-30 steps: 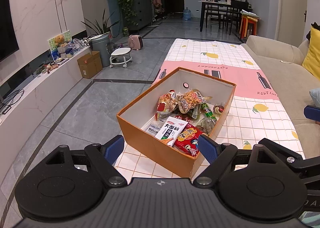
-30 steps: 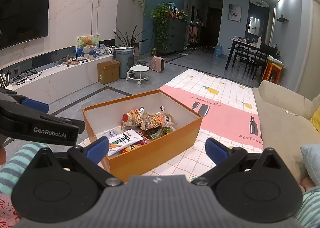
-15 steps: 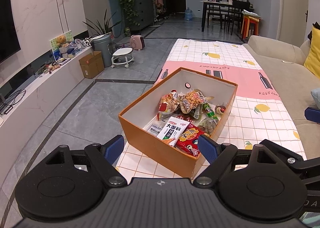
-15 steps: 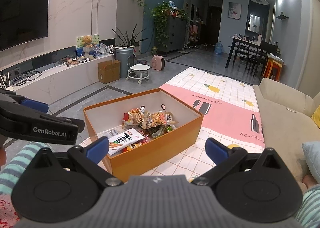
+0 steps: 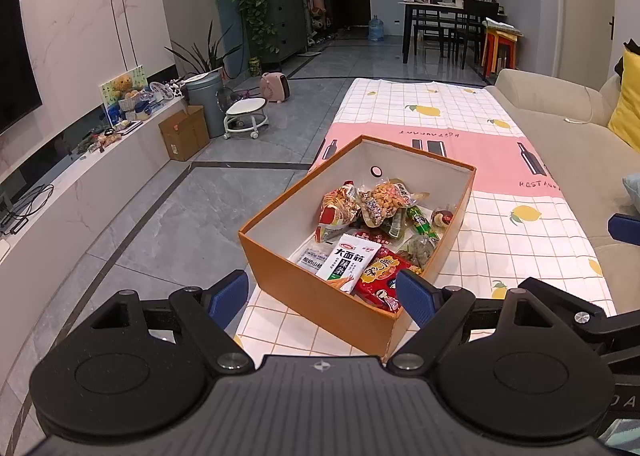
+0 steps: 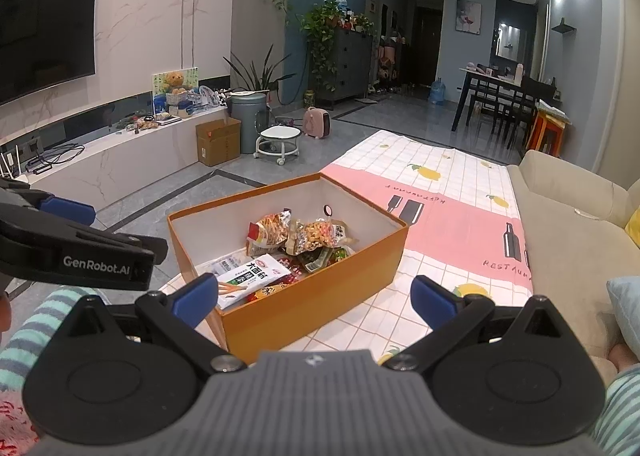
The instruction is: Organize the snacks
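Both grippers hang spread wide with nothing between their blue pads: the left gripper (image 5: 322,298) and the right gripper (image 6: 314,296) are poised short of the orange box (image 5: 320,296), which sits at the near left corner of the table's checked cloth (image 5: 520,248). Over the last second almost nothing has shifted; the left view has crept slightly toward the box, so no snack has changed place. The snacks (image 5: 376,232) lie heaped inside the box, a white packet (image 5: 347,262) on top. That fits a finished gathering or a sorting to come. Only the right view shows the left tool's arm and a striped sleeve (image 6: 24,340).
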Tool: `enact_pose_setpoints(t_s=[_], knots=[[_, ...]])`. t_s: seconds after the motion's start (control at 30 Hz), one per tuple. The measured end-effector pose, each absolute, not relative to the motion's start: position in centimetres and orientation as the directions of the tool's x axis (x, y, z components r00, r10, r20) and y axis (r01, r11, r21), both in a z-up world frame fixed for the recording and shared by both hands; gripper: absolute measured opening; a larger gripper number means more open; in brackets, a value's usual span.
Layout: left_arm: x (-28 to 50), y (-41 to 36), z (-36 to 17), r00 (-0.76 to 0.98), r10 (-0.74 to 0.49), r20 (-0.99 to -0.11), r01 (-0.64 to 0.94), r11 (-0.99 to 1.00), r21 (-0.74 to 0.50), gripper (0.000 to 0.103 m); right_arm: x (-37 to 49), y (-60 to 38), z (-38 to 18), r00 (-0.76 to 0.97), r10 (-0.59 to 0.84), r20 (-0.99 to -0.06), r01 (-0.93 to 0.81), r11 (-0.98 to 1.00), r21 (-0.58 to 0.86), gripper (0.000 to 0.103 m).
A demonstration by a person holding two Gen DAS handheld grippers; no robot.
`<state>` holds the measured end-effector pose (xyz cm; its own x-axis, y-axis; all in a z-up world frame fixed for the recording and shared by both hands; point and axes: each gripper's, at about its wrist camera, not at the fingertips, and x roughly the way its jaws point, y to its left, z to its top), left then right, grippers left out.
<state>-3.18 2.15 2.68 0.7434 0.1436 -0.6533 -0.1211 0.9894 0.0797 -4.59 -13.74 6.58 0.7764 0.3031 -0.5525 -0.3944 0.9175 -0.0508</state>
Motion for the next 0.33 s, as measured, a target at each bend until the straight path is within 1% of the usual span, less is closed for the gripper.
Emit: enact_pose_setpoints(t_s=[0.33], knots=[[-3.26, 2.54, 2.98, 0.745, 0.147, -0.651, -0.124, 0.989, 0.081, 0.097, -4.47, -13.7, 6.52, 0.77, 0.304, -0.561, -0.392, 0.919, -0.04, 0.099]])
